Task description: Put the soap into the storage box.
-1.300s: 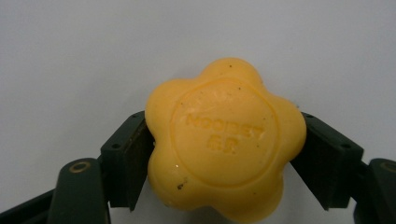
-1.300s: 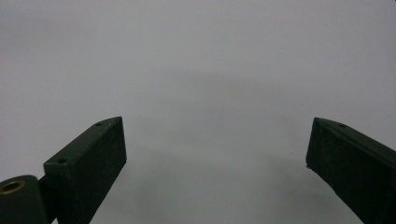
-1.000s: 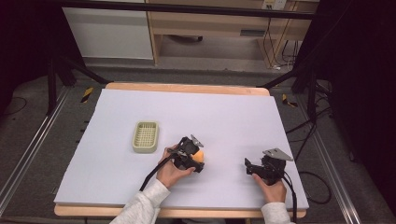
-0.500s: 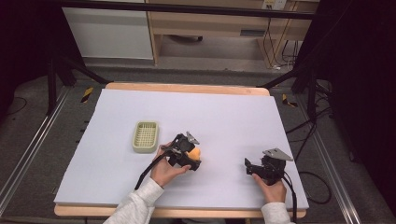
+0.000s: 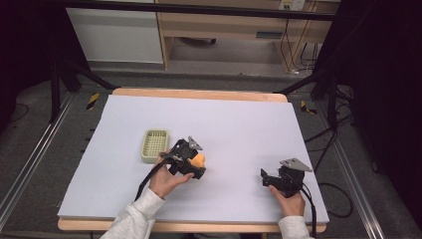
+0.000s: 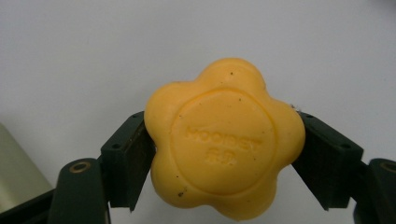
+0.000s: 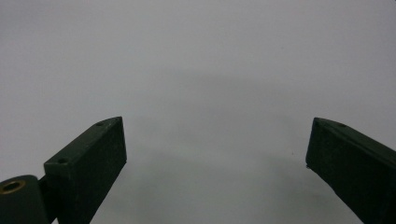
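A yellow flower-shaped soap (image 6: 225, 140) with embossed lettering sits between the two black jaws of my left gripper (image 6: 219, 149), which is shut on it. From above, that soap (image 5: 198, 160) shows as an orange-yellow lump at the tip of the left gripper (image 5: 195, 164), just right of a pale green slotted tray (image 5: 155, 145). My right gripper (image 5: 264, 178) rests low at the table's front right, jaws wide apart over bare white surface. In the right gripper view the right gripper (image 7: 215, 149) holds nothing.
The white table top (image 5: 239, 124) has a wooden edge along the front and back. Black stands and cables flank both sides, and a wooden cabinet stands beyond the far edge. A corner of the green tray (image 6: 14, 172) shows at lower left in the left gripper view.
My left gripper, still holding the soap, has shifted left toward the green tray. The right gripper has stayed where it was.
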Demonstrator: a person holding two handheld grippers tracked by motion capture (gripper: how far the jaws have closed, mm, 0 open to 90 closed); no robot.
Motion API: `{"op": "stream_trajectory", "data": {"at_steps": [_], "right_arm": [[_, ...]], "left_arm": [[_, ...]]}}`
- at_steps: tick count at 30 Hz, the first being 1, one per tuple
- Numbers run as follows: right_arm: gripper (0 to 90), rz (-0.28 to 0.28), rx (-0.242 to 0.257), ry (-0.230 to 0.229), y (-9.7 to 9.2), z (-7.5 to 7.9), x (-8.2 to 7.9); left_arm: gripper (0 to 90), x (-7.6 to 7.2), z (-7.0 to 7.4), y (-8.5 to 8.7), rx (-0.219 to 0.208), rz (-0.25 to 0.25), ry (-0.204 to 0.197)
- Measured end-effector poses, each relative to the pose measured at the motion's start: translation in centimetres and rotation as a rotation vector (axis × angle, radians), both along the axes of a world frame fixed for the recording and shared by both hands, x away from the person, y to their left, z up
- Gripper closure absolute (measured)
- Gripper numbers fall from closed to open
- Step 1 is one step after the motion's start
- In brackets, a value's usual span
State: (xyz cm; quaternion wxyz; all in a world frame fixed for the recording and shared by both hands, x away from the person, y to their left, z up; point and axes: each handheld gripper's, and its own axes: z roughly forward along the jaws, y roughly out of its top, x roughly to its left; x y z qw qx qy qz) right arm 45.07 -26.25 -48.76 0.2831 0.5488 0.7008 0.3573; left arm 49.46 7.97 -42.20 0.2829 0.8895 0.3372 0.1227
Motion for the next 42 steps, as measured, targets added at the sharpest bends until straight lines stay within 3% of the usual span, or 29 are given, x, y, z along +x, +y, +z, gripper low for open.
{"op": "stream_trajectory", "data": {"at_steps": [12,27,42], "right_arm": [[5.7,0.0,0.0,0.002,0.0,0.0,0.0],[5.7,-0.002,-0.003,0.002,0.0,0.0,0.0],[5.7,-0.003,-0.004,0.001,0.1,0.0,0.0]], "left_arm": [[25.9,-0.1,0.5,2.3,-0.015,0.036,-0.002],[25.9,0.1,2.0,4.9,-0.047,0.081,-0.022],[26.0,0.5,3.7,7.6,-0.047,0.135,-0.048]]}}
